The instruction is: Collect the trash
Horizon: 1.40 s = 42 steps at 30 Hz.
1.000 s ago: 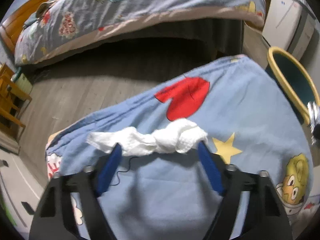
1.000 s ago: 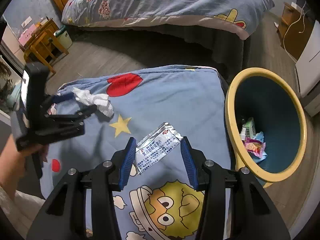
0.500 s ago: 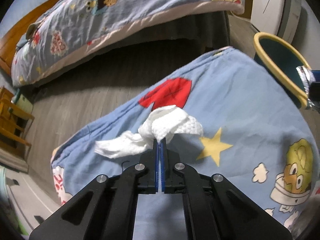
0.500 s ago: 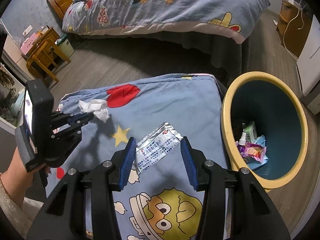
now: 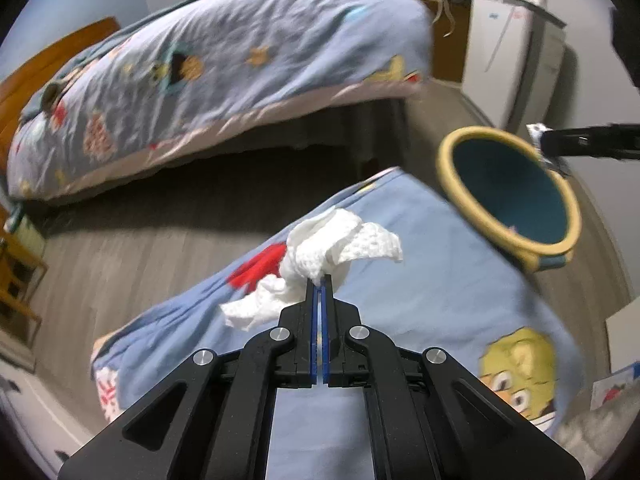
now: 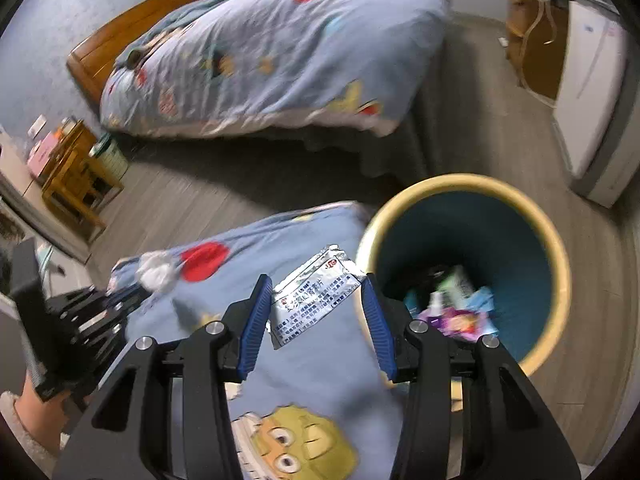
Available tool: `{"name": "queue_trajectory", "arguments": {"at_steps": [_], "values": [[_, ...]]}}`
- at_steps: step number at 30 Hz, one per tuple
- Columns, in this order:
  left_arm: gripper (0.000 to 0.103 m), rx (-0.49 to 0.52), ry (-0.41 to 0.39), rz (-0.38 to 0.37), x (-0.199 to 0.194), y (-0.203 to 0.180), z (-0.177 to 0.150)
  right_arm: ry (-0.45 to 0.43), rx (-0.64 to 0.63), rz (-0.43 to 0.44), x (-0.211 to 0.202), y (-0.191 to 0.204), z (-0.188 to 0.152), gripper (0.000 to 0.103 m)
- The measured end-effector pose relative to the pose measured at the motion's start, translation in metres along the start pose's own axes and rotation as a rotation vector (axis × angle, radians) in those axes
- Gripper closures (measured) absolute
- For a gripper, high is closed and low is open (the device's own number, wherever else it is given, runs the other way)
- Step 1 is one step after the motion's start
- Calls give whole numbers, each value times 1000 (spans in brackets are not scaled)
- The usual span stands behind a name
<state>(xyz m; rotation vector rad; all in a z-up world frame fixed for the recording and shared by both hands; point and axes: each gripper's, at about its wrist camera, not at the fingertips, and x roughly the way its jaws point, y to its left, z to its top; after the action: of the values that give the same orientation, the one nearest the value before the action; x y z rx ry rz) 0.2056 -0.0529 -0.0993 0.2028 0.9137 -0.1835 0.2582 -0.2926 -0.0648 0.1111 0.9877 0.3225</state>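
My left gripper [image 5: 319, 280] is shut on a crumpled white tissue [image 5: 320, 256], lifted off the blue cartoon cloth [image 5: 440, 280]. The right wrist view shows the same tissue [image 6: 156, 274] as a white blur at the tip of the left gripper [image 6: 132, 296]. My right gripper [image 6: 316, 292] is shut on a silver foil packet [image 6: 316, 300] that spans the gap between its blue pads, held above the cloth beside the bin. The yellow-rimmed, blue-lined trash bin [image 6: 560, 280] stands just right of the packet with several wrappers inside. That bin [image 5: 572, 216] is also in the left wrist view at the right.
A bed [image 6: 280, 52] with matching bedding lies across the grey wooden floor. A white appliance [image 6: 588, 92] and a brown cabinet [image 6: 536, 40] stand at the right. Wooden furniture [image 6: 72, 180] stands at the left. A person's hand [image 6: 36, 408] holds the left gripper.
The left gripper closed on the tissue and raised it off the cloth. The right gripper carried the foil packet up and toward the bin.
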Motion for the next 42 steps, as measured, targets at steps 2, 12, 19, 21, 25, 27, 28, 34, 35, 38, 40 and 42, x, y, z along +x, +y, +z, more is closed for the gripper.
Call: {"name": "queue_trajectory", "arguments": {"at_steps": [2, 12, 19, 21, 25, 27, 28, 34, 35, 38, 40, 42], "values": [[101, 19, -16, -20, -5, -16, 8, -8, 34, -13, -3, -19, 4, 57], [101, 64, -35, -246, 16, -129, 58, 17, 263, -46, 6, -113, -6, 57], [101, 71, -38, -296, 44, -165, 85, -19, 389, -9, 3, -147, -14, 56], [98, 63, -47, -295, 50, -168, 92, -34, 412, -1, 2, -151, -14, 56], [60, 53, -65, -304, 51, -170, 96, -48, 440, 14, 0, -159, -15, 42], [57, 62, -69, -304, 51, -171, 95, -38, 428, 0, 2, -159, -15, 42], [55, 63, -67, -303, 49, -170, 94, -34, 425, -3, 2, -159, -15, 42], [38, 43, -63, -304, 40, -164, 84, -22, 340, -72, -10, -155, -21, 36], [33, 40, -66, -295, 36, -163, 81, -23, 317, -89, -14, -154, -23, 34], [23, 33, -66, -283, 27, -160, 74, -27, 234, -143, -27, -152, -29, 26], [17, 28, -66, -267, 22, -159, 70, -27, 190, -166, -34, -151, -33, 17], [11, 30, -68, -244, 15, -158, 63, -31, 156, -182, -41, -151, -35, 12]]}}
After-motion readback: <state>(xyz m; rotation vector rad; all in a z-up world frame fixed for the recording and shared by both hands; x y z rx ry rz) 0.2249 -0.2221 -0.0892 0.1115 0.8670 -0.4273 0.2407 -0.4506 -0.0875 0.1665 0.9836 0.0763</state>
